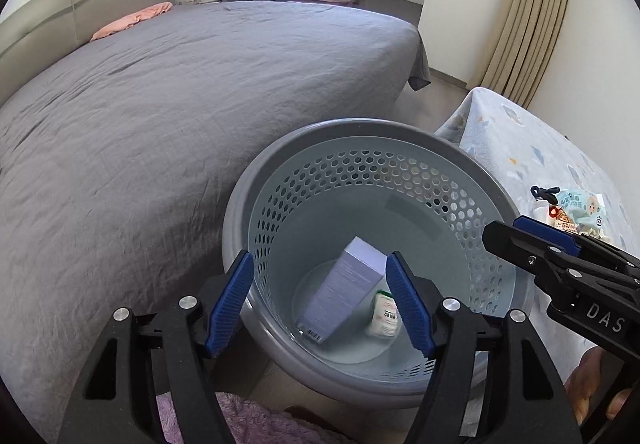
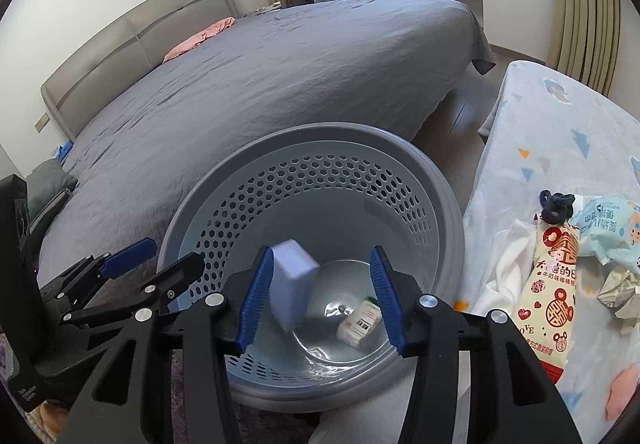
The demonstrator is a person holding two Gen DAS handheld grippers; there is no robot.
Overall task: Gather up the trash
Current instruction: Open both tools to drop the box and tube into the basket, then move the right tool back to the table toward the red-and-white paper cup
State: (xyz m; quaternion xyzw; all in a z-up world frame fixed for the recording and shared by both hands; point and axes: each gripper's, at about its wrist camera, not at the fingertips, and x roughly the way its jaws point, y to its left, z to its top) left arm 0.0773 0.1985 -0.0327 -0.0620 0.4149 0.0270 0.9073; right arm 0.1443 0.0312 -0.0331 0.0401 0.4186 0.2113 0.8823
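Trash basket (image 2: 320,140): perforated grey plastic, round, directly below both claws. Holds lavender carton (image 1: 344,290) and small white bottle (image 1: 384,314). Right gripper (image 2: 316,296) spread wide, empty; left gripper (image 1: 320,304) likewise. Drop apparently done. Next, probably: reach right for glossy snack wrapper (image 2: 554,296) and crumpled paper (image 2: 618,290) on patterned cloth.
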